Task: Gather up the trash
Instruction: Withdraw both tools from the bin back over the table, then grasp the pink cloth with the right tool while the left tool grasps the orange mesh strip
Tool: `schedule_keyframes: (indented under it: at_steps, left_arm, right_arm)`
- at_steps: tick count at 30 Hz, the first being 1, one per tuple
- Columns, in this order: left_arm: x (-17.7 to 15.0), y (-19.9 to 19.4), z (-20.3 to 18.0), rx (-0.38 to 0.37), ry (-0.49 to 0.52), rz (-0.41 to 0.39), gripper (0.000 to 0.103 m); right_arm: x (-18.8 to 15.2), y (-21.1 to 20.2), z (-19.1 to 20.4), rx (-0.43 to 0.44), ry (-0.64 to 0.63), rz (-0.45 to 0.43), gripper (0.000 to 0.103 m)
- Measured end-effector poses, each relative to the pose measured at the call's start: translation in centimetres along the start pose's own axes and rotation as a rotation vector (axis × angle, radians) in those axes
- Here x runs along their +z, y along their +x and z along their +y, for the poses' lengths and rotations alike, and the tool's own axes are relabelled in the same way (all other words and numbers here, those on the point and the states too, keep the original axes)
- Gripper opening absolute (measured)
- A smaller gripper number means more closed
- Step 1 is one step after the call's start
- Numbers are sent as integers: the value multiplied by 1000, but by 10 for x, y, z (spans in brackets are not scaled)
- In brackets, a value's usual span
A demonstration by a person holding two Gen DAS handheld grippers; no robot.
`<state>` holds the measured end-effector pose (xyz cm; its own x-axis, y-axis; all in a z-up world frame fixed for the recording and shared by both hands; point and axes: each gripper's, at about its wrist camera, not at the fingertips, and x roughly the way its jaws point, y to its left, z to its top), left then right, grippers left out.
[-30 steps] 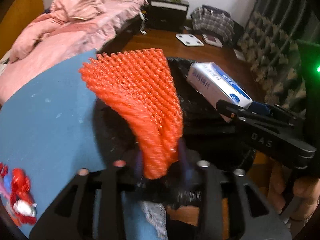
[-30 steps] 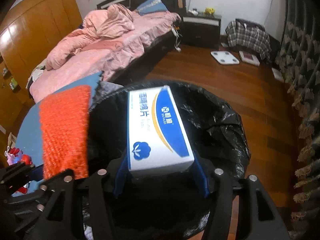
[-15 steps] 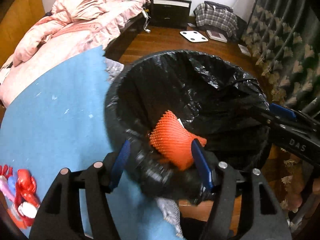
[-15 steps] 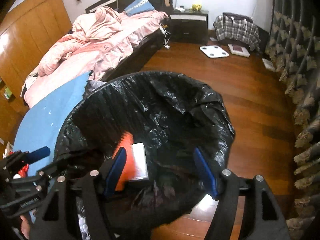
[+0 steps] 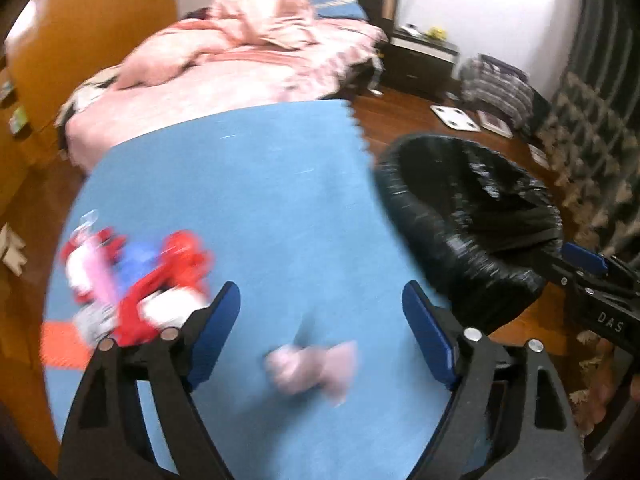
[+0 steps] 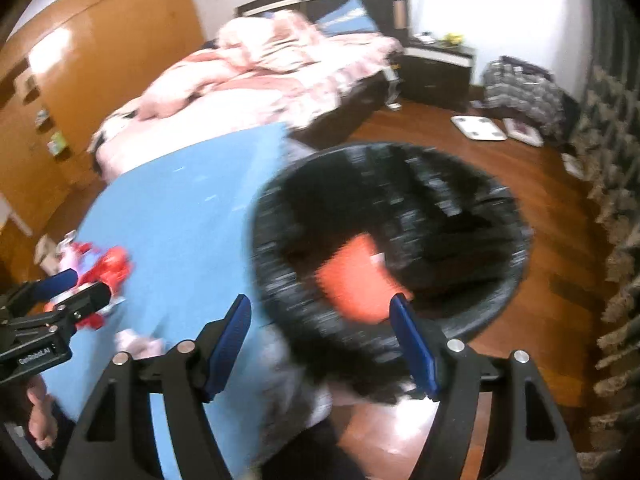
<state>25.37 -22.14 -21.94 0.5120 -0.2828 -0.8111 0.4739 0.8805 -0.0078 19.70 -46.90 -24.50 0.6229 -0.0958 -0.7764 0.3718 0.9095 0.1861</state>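
Observation:
A black-lined trash bin [image 6: 400, 200] stands on the wood floor beside a blue mat [image 5: 248, 184]. The orange foam net [image 6: 356, 276] lies inside it. My right gripper [image 6: 322, 340] is open and empty over the bin's near rim. My left gripper [image 5: 320, 332] is open and empty above the mat. A crumpled pale pink wrapper [image 5: 312, 368] lies on the mat between its fingers, blurred. Red, white and blue trash [image 5: 132, 292] lies at the mat's left, also seen in the right wrist view [image 6: 100, 276]. The bin also shows in the left wrist view [image 5: 460, 208].
A bed with pink bedding [image 5: 248, 56] lies behind the mat. A dark nightstand [image 6: 436, 68], a white scale [image 6: 478, 128] and a plaid bag [image 6: 520, 88] sit at the back. Curtains [image 6: 608, 184] hang at the right. Wooden wardrobes [image 6: 80, 80] line the left.
Both grippers let go: the orange net and the white-blue box dropped into the bin. Both then drew back, and the left swung left over the mat toward the pink wrapper.

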Motion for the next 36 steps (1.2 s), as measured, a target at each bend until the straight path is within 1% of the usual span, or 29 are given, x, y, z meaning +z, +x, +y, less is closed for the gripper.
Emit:
schedule_keyframes:
  at_steps: [3, 4, 8, 10, 13, 16, 20, 26, 28, 29, 30, 31, 32, 34, 36]
  left_arm:
    - [-22, -21, 42, 58, -50, -7, 84]
    - [-27, -26, 51, 73, -63, -6, 84]
    - [-61, -43, 109, 159, -132, 2, 84]
    - [-77, -49, 137, 195, -175, 6, 84]
    - [-95, -57, 166, 233, -218, -3, 84]
    - [-106, -59, 188, 247, -258, -6, 84]
    - [-112, -56, 203, 245, -286, -13, 84]
    - [-117, -45, 208, 240, -284, -17, 84]
    - [-116, -40, 206, 233, -284, -14, 84]
    - [-115, -38, 206, 232, -282, -14, 84]
    - [-115, -36, 206, 232, -281, -14, 84]
    - [-116, -34, 206, 232, -280, -14, 84]
    - [-115, -30, 207, 235, -278, -11, 84]
    - [-115, -24, 209, 234, -284, -3, 84]
    - [-115, -18, 213, 236, -286, 5, 84]
  right_arm:
    - [-15, 3, 41, 49, -48, 28, 71]
    - [-21, 5, 56, 70, -61, 38, 71]
    - [-39, 11, 106, 124, -124, 59, 71]
    - [-46, 14, 125, 137, -154, 67, 71]
    - [-55, 21, 149, 142, -189, 77, 71]
    - [-60, 29, 160, 146, -207, 96, 71]
    - [-67, 42, 170, 133, -222, 126, 70]
    - [-70, 61, 178, 116, -230, 152, 70]
    - [-71, 71, 180, 103, -242, 168, 69]
    - [-71, 76, 181, 99, -246, 176, 64]
    - [-72, 81, 182, 97, -251, 188, 57]
    - [-73, 85, 183, 93, -256, 197, 52]
    - [-73, 88, 183, 90, -260, 204, 46]
    - [-73, 92, 185, 101, -260, 204, 45]
    - [-70, 93, 188, 113, -265, 196, 40]
